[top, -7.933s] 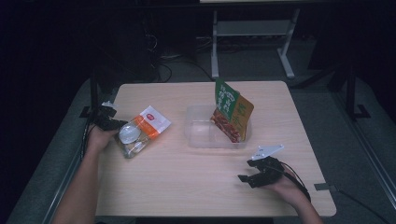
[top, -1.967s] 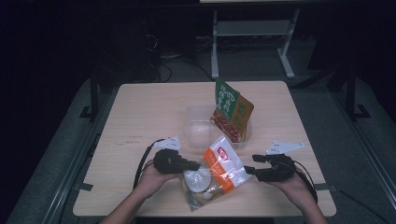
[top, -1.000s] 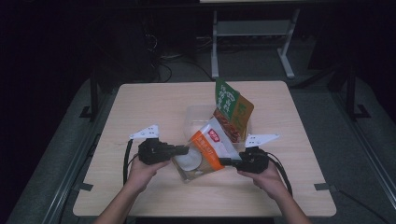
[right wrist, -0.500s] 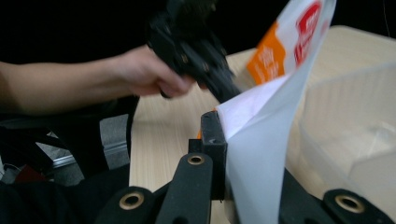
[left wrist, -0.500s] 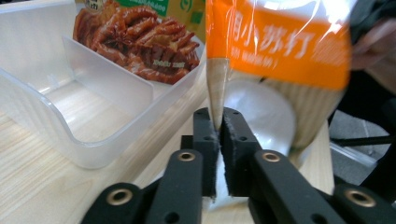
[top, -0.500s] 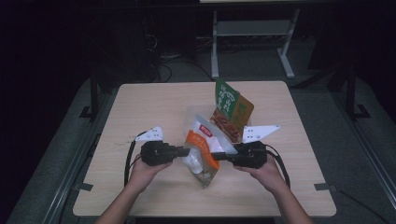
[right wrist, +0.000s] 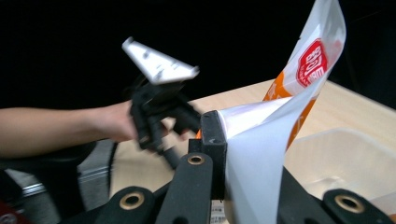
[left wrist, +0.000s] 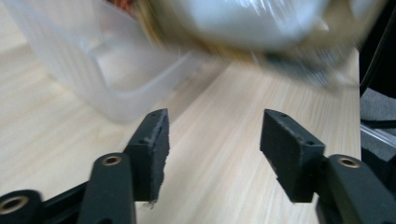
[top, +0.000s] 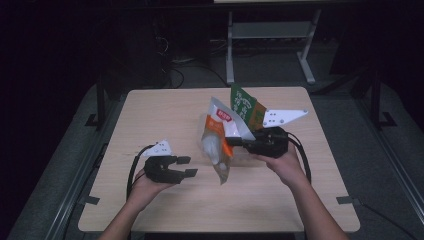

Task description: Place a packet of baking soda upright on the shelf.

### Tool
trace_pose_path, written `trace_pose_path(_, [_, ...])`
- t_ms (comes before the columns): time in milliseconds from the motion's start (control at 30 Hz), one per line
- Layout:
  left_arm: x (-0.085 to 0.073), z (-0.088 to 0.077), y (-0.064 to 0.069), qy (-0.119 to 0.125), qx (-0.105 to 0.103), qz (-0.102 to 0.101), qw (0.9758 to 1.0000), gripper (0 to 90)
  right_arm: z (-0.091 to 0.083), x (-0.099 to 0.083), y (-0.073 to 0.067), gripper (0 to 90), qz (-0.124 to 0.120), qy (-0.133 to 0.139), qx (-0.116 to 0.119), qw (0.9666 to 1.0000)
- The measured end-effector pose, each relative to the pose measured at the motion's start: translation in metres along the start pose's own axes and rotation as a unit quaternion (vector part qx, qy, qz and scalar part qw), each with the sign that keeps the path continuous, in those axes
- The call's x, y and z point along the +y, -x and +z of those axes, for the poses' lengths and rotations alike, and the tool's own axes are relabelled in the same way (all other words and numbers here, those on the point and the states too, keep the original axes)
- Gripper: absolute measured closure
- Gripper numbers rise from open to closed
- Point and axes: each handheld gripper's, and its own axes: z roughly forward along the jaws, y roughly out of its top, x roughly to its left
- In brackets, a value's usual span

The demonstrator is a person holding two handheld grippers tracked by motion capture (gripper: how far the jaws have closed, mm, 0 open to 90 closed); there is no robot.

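An orange and white snack bag (top: pixel 219 142) hangs above the table (top: pixel 165 115), upright and sagging. My right gripper (top: pixel 236 143) is shut on the bag's white upper edge (right wrist: pixel 261 140), and the right gripper (right wrist: pixel 223 128) has its jaws pressed together on the film. My left gripper (top: pixel 187 166) sits low at the left, apart from the bag. Its jaws have just been opening, and the left gripper (left wrist: pixel 215 135) has only bare wood between them. The blurred bag (left wrist: pixel 243 23) passes overhead in the left gripper view.
A clear plastic bin (left wrist: pixel 107 79) stands mid-table behind the hanging bag, also seen as the bin (right wrist: pixel 345 158) at the lower right. A green snack bag (top: pixel 244 106) leans upright in it. The other hand's left gripper (right wrist: pixel 159 112) is farther off.
My left gripper has let go of the bag, opened and drawn back to the left. My right gripper has risen with the bag, which now hangs from it alone.
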Motion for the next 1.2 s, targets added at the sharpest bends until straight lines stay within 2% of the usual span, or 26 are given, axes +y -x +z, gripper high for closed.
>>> trace_pose_path(167, [-0.012,0.0,-0.001,-0.015,0.002,-0.011,0.9998,34.5,0.013,0.017,0.011,90.0,-0.007,-0.013,-0.044,0.9989])
trace_pose_path(300, [-0.013,0.002,-0.001,-0.018,-0.001,-0.012,0.9998,33.0,0.028,0.025,0.02,90.0,-0.011,-0.03,-0.079,0.9964])
trace_pose_path(433, [-0.014,0.002,-0.002,-0.022,0.0,-0.014,0.9996,32.5,0.041,0.03,0.03,90.0,-0.01,-0.05,-0.103,0.9934])
trace_pose_path(533, [-0.014,0.003,-0.003,-0.021,0.001,-0.015,0.9997,32.2,0.052,0.032,0.037,90.0,-0.015,-0.069,-0.121,0.9901])
trace_pose_path(700, [-0.015,0.003,-0.004,-0.024,0.001,-0.014,0.9996,31.9,0.067,0.029,0.045,90.0,-0.026,-0.106,-0.153,0.9821])
trace_pose_path(900, [-0.015,0.004,-0.003,-0.023,0.0,-0.015,0.9996,31.7,0.078,0.019,0.051,90.0,-0.034,-0.135,-0.176,0.9744])
trace_pose_path(1033, [-0.015,0.006,-0.002,-0.024,-0.001,-0.015,0.9996,31.5,0.081,0.017,0.053,90.0,-0.029,-0.132,-0.182,0.9739])
trace_pose_path(1100, [-0.015,0.007,-0.002,-0.026,-0.003,-0.014,0.9996,31.2,0.082,0.016,0.054,90.0,-0.022,-0.131,-0.193,0.9722])
trace_pose_path(1200, [-0.015,0.009,-0.001,-0.027,-0.005,-0.014,0.9995,31.1,0.085,0.016,0.057,90.0,-0.024,-0.133,-0.201,0.9702])
